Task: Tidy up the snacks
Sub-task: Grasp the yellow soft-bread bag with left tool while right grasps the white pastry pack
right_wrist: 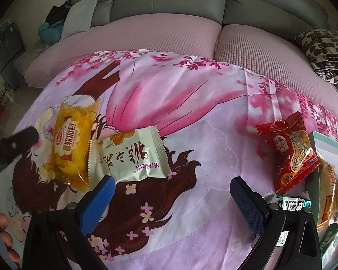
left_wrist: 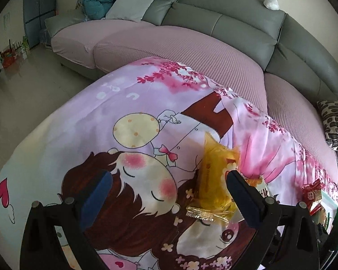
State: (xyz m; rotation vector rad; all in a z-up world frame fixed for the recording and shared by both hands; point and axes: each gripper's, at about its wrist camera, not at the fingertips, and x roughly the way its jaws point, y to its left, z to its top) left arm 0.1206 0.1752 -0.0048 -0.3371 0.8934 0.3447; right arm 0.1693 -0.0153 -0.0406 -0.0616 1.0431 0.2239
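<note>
The yellow bread packet (left_wrist: pixel 211 177) lies on the cartoon-printed cloth (left_wrist: pixel 78 121), low and right of centre in the left wrist view. In the right wrist view it sits at centre left, its edge overlapping the cream packet (right_wrist: pixel 128 155) beside it. The left gripper (left_wrist: pixel 169 180) hovers with its jaws spread wide. Its right finger is against or just above the yellow packet's right side, while the other stands well off to the left, so nothing is pinched yet. The step in hand looks like picking up this packet. The next move calls for shifting right to centre the packet between the fingers, then closing gently, since the soft wrapper will crumple.

The right gripper (right_wrist: pixel 171 186) also stands spread and empty over bare cloth at lower centre of its view. A red packet (right_wrist: pixel 288 150) leans at centre right, touching the wall of a pale green box (right_wrist: pixel 326 139) at the right edge. Inside stand several packets on edge, orange and green among them; their exact number cannot be told. A green-and-white wrapper (right_wrist: pixel 290 202) lies just below the red one.
</note>
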